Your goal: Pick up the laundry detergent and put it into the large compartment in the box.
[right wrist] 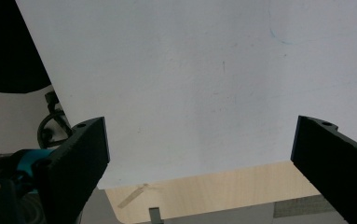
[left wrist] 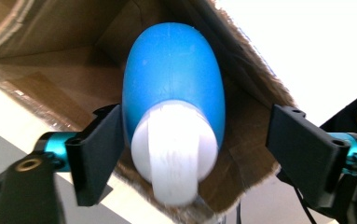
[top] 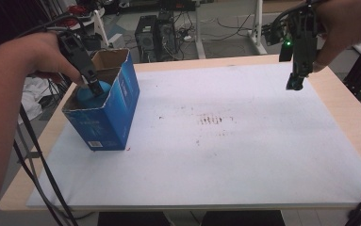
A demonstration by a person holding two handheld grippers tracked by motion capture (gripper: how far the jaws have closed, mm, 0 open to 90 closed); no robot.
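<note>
Left gripper point(left wrist: 192, 154): in its own view the two black jaws stand spread, one low at the left, the other at the lower right. A blue bottle point(left wrist: 174, 84) with a white cap point(left wrist: 174, 156) sits between them. The left jaw lies close against the bottle's side; I cannot tell whether it touches. The right jaw stands clear of it, with a gap showing. The bottle is not pinched.

The bottle rests inside an open cardboard box point(left wrist: 50, 65), cap end nearest the camera and blue body running away toward the upper centre of the frame. Brown inner walls surround it on the left and right.

In the high view the left gripper point(top: 94, 88) hangs over the mouth of the box point(top: 107, 117), which is blue outside and stands at the left of the frame on the white sheet point(top: 216, 141) covering the table point(top: 352, 117). A patch of the blue bottle point(top: 91, 94) shows in the opening.

Right gripper point(top: 295, 84): held above the sheet in the upper right of the high view, well apart from the box. In its own view the jaws point(right wrist: 199, 158) are spread wide with nothing between them, over white sheet and a strip of wooden table edge point(right wrist: 213, 191).
</note>
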